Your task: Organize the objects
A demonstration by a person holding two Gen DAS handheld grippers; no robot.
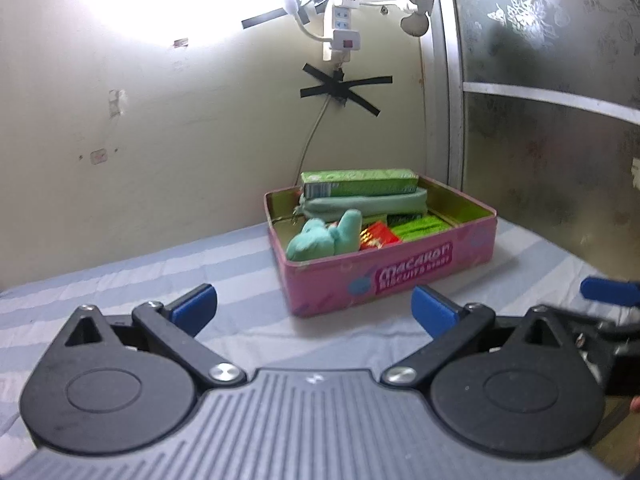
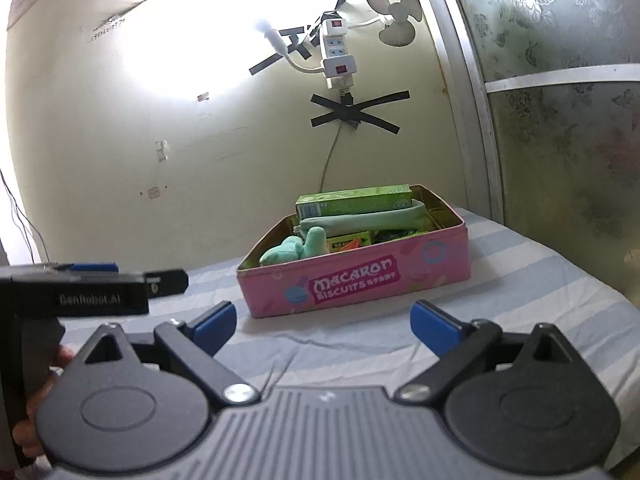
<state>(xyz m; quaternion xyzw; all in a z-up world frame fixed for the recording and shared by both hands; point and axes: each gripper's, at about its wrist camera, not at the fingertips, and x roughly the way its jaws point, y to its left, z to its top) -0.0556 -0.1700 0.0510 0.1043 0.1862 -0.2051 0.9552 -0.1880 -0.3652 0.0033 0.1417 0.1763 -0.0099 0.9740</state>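
While both grippers hover above the blue-and-white striped bedsheet, neither one holds or touches anything. The left gripper has its blue-padded fingers spread wide, with only sheet and the near corner of the tin showing in the gap between them. The right gripper is spread just as wide, its blue pads apart and bare, aimed at the long printed side of the tin. In the right wrist view the left gripper's black body appears at the left edge, level with and beside the right one; in the left wrist view a blue fingertip of the right gripper pokes in at the right edge.

The pink rectangular "Macaron Biscuits" tin sits open on the sheet ahead of both grippers, near the cream wall and the grey patterned wardrobe door. Inside it, a mint-green plush toy lies at the near left corner. Behind it a pale green fabric pouch stretches across the tin, and a long green cardboard box rests on top of the pouch, rising above the rim. A red packet and a bright green packet lie to the right of the plush. On the wall above, a white power strip hangs, held with black tape.
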